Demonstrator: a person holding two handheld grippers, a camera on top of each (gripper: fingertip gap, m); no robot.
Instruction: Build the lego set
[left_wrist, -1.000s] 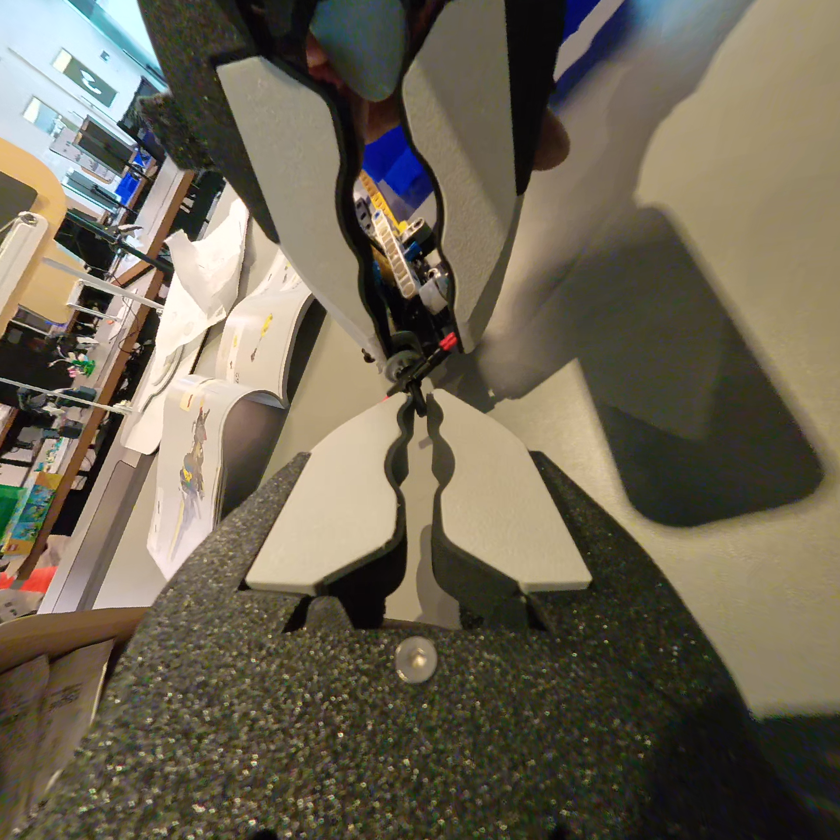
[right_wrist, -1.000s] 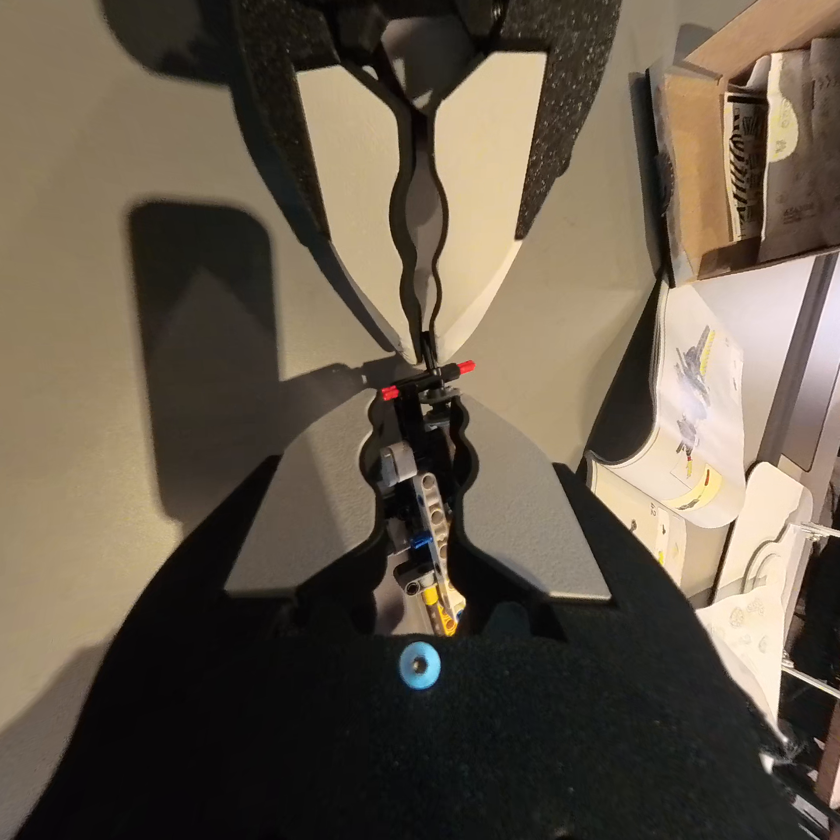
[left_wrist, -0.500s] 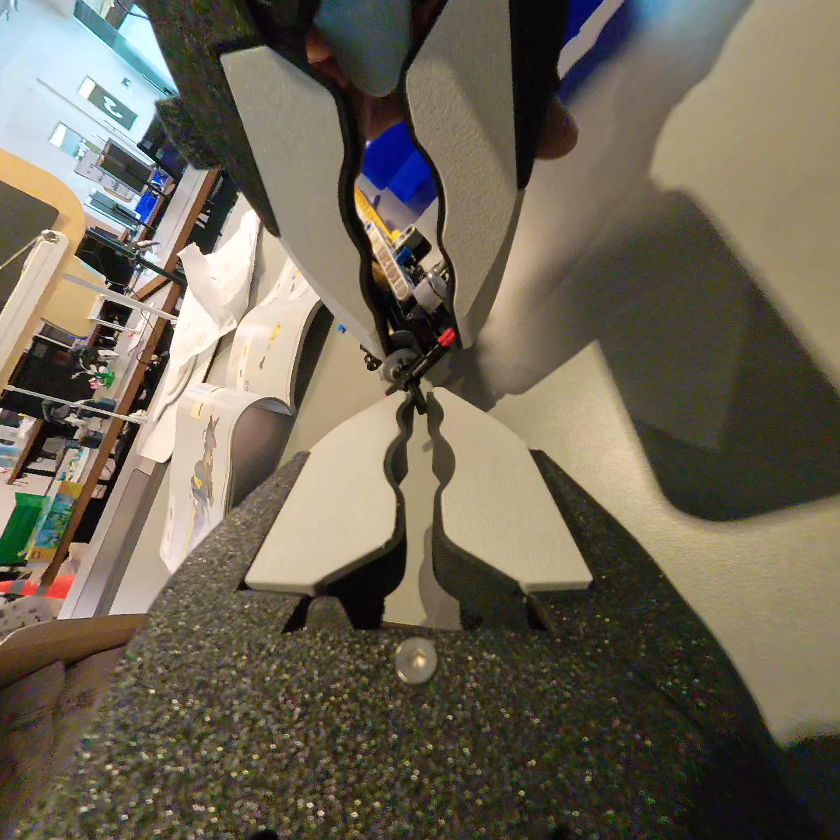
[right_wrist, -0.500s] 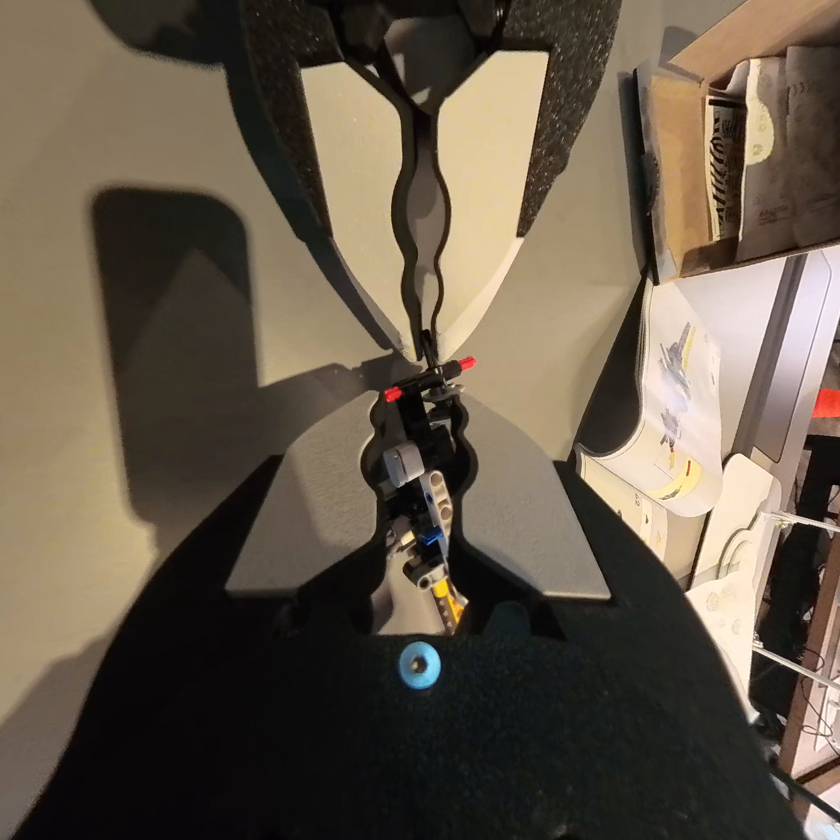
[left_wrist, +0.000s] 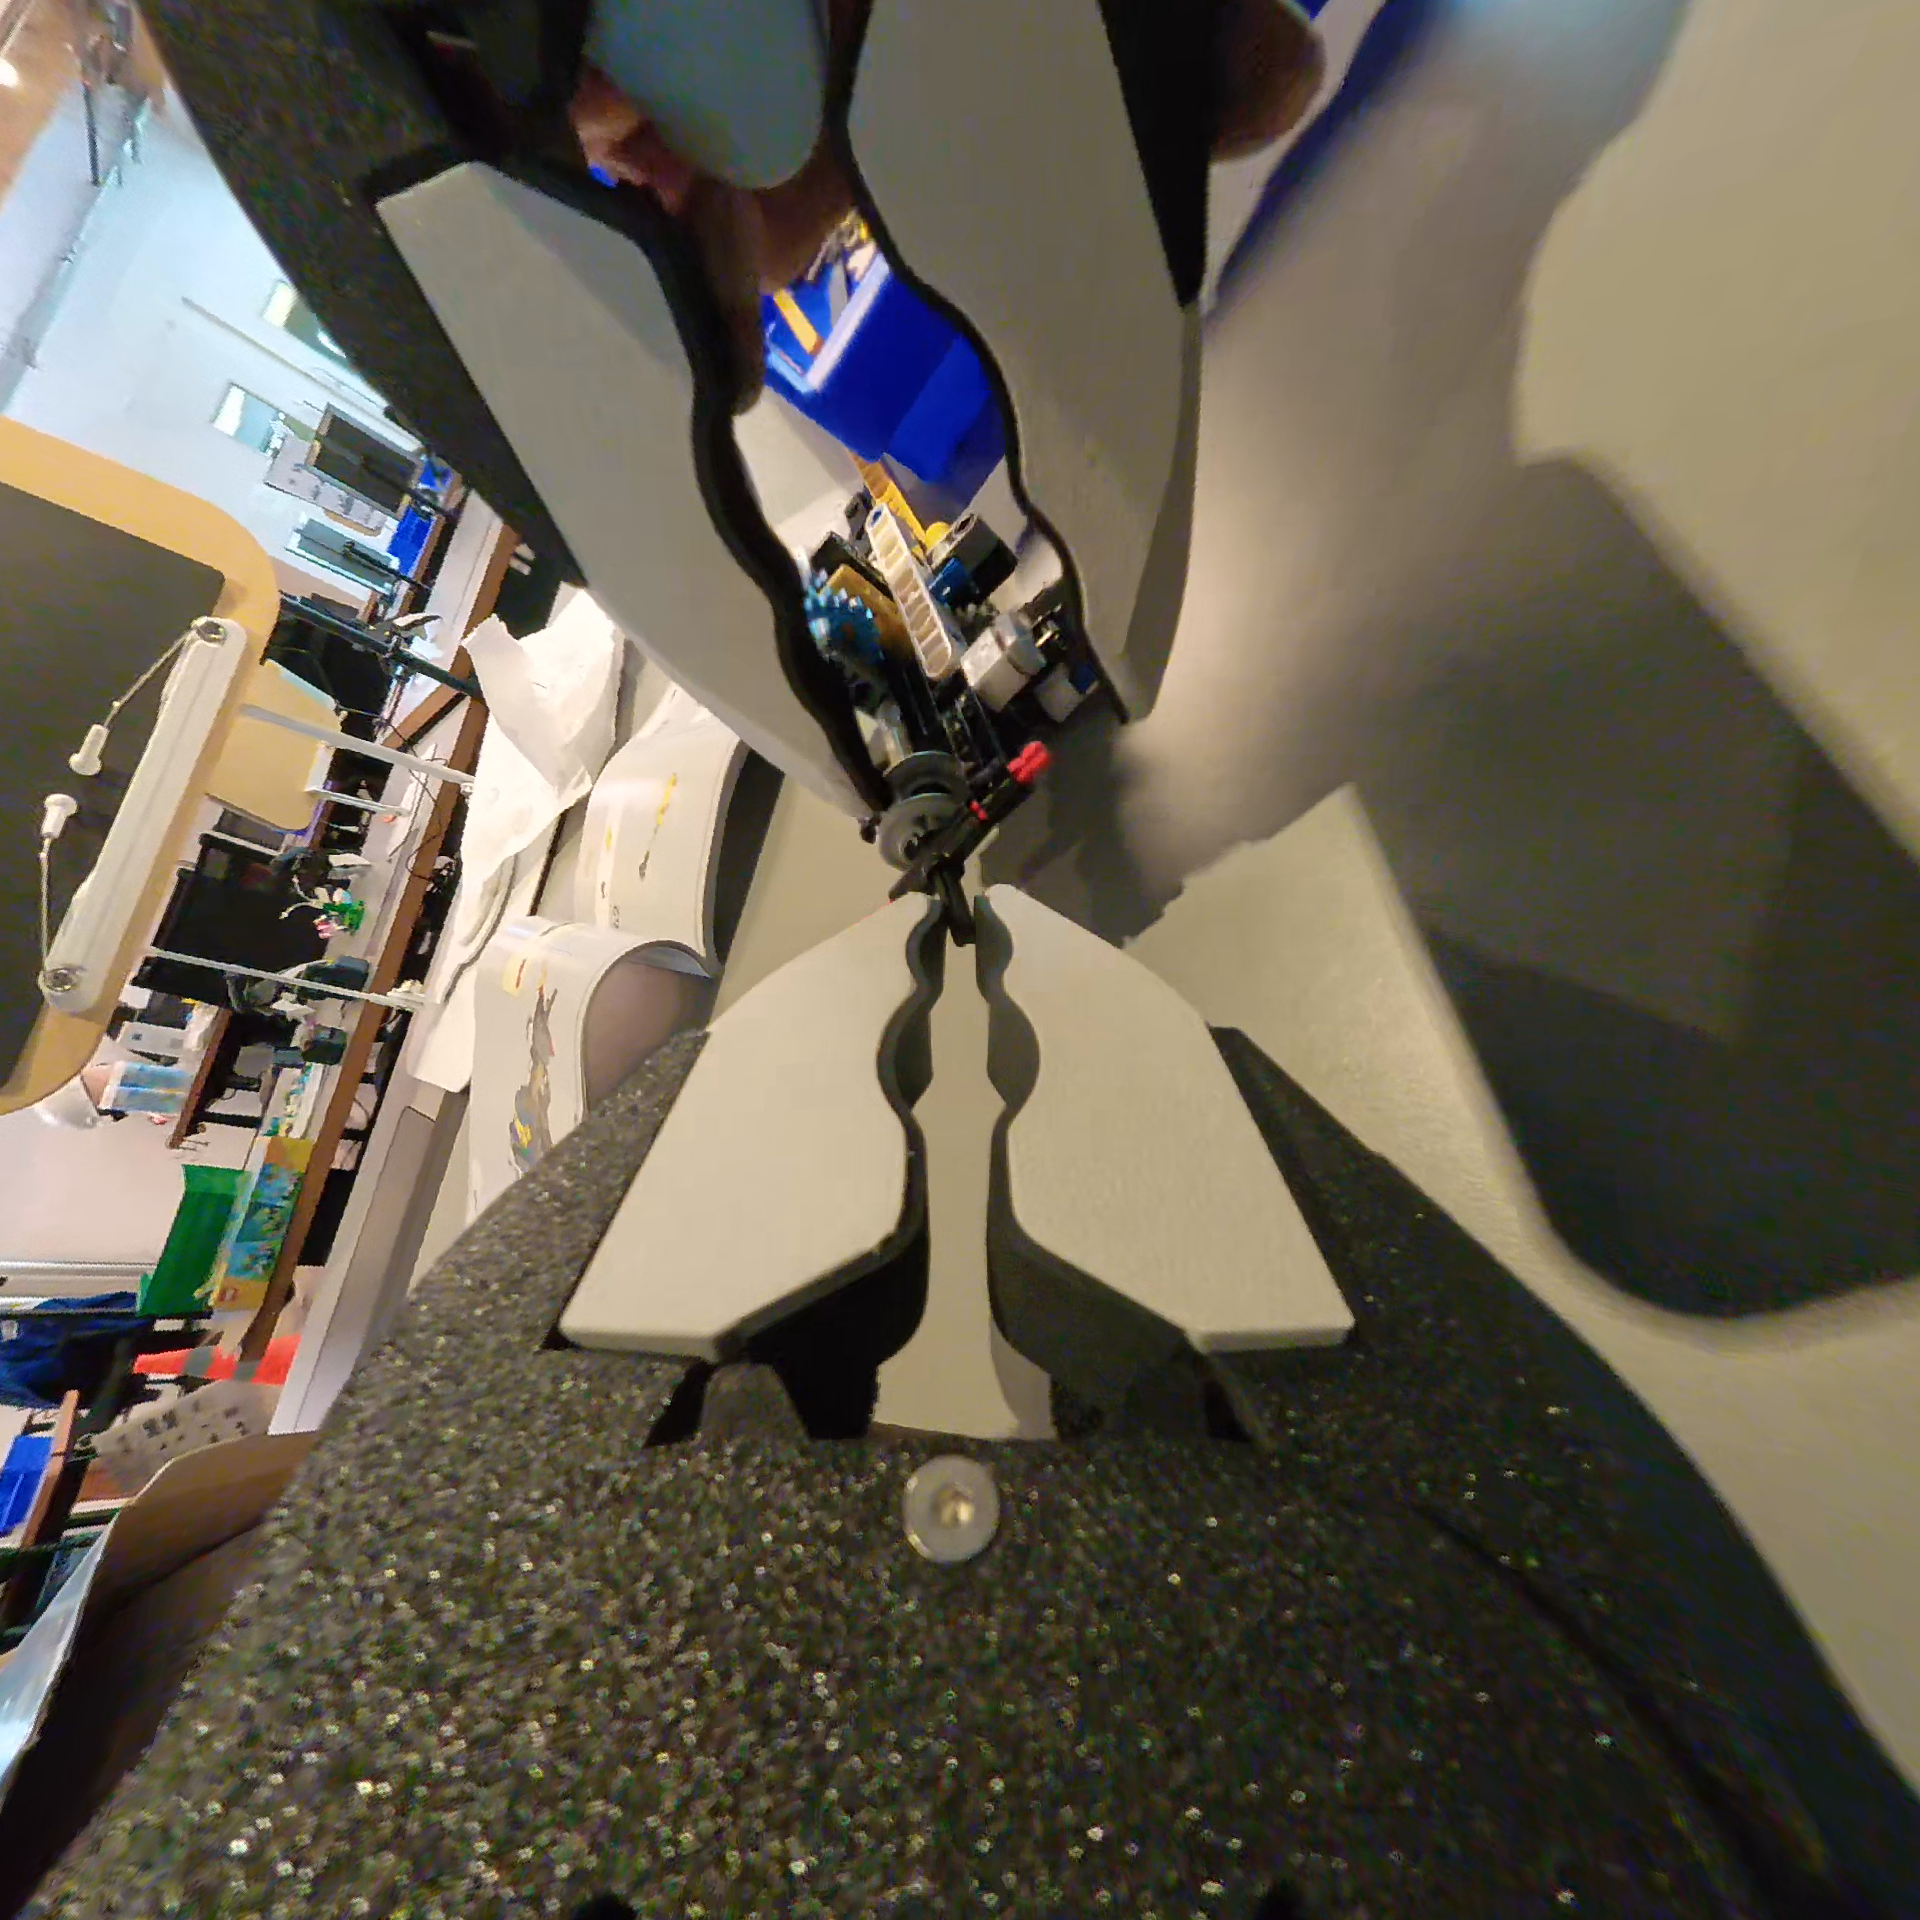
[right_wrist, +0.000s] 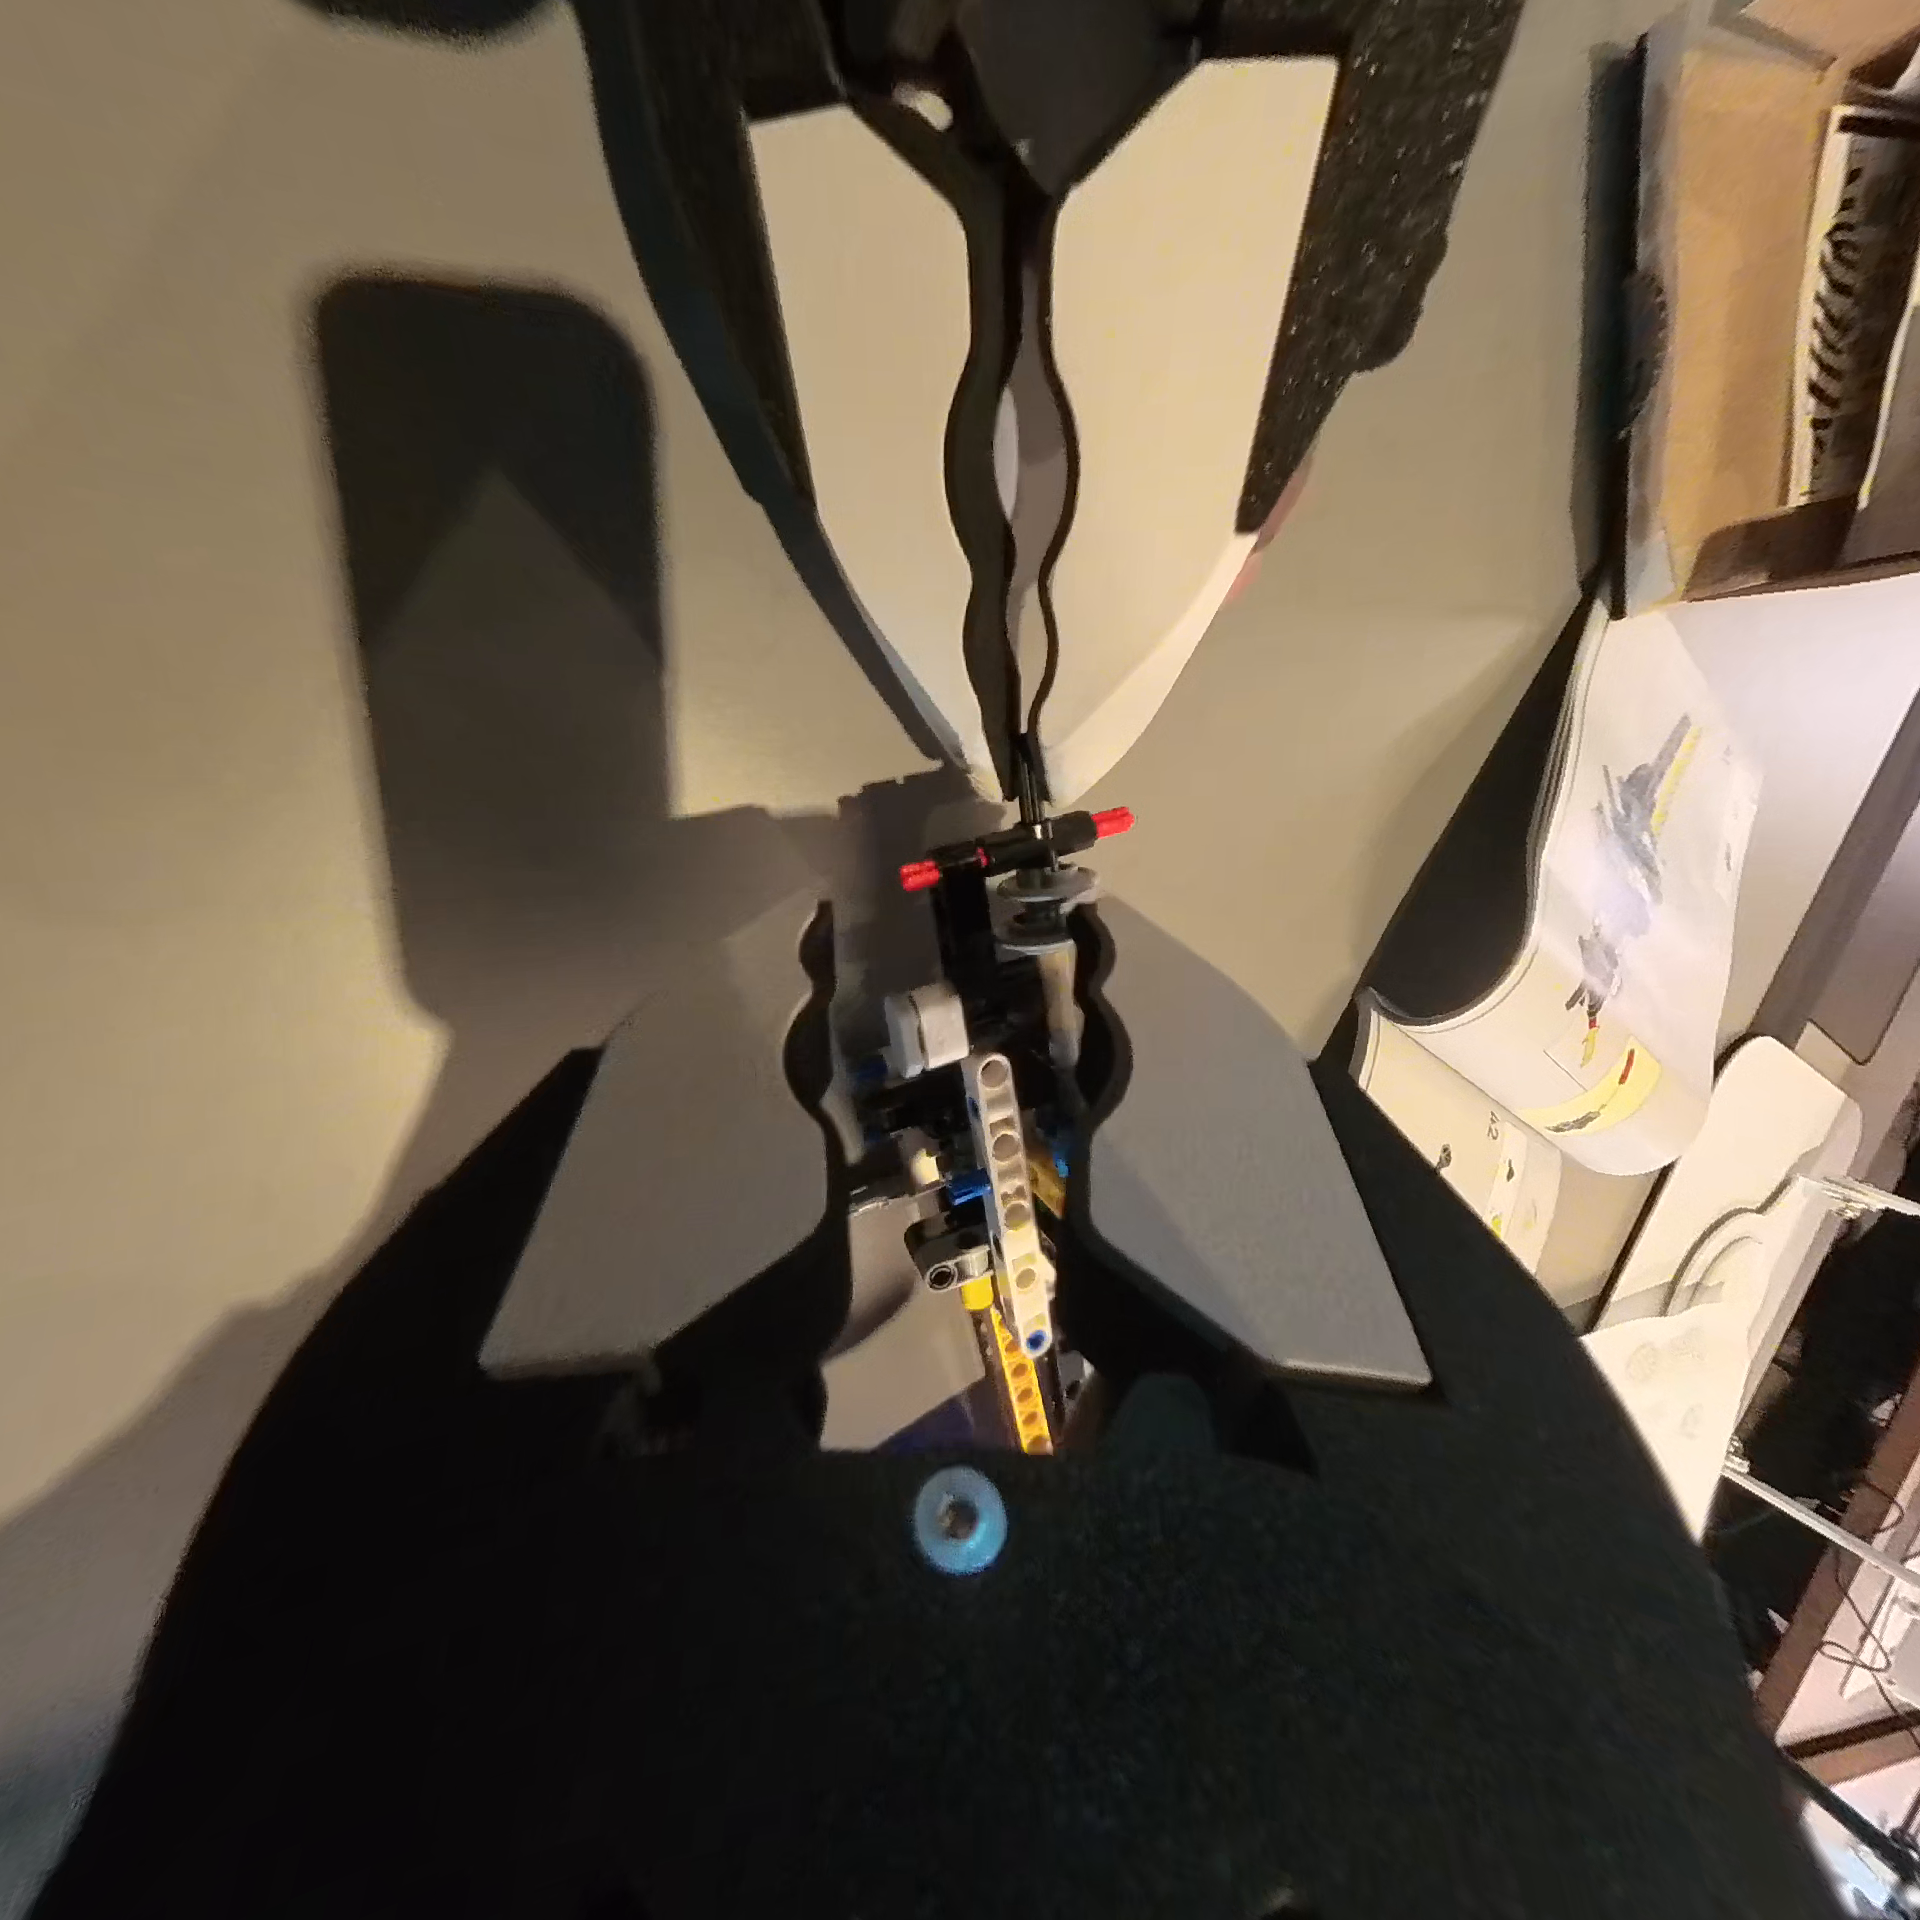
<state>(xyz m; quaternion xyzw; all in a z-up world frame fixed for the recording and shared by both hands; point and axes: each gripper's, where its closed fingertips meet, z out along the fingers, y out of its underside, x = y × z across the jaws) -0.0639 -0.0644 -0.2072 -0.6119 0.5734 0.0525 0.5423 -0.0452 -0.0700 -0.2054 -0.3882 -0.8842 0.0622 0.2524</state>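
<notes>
- Compared with one second before, my two grippers had turned a little together: in the left wrist view the lego assembly (left_wrist: 940, 665) showed more of itself, and a blue gear came into sight, while the open instruction booklet (left_wrist: 540, 1049) slid to another place in the picture. The contact between the two grippers stayed the same.
- My right gripper (right_wrist: 956, 925) held the lego assembly (right_wrist: 977, 1101) between its jaws, which were closed on it. The assembly was in the air above the grey surface (right_wrist: 208, 520), not resting on it.
- My left gripper (left_wrist: 956, 914) had its jaws almost together and pinched a thin black pin (left_wrist: 951, 904) at the very tip. This pin met the black cross piece with red ends (right_wrist: 1016, 850) at the front end of the assembly.
- In my judgement the build was well begun but not near the end: the assembly already had a white beam, a yellow beam, grey and black parts, a gear and a small grey wheel (right_wrist: 1044, 888).
- The step in hand seemed to be fixing the front pin. I could not tell if it was already fully seated.
- The booklet (right_wrist: 1621, 935) was open on the surface at the side, and a cardboard box (right_wrist: 1745, 312) stood beyond it, so I think more steps were left.
</notes>
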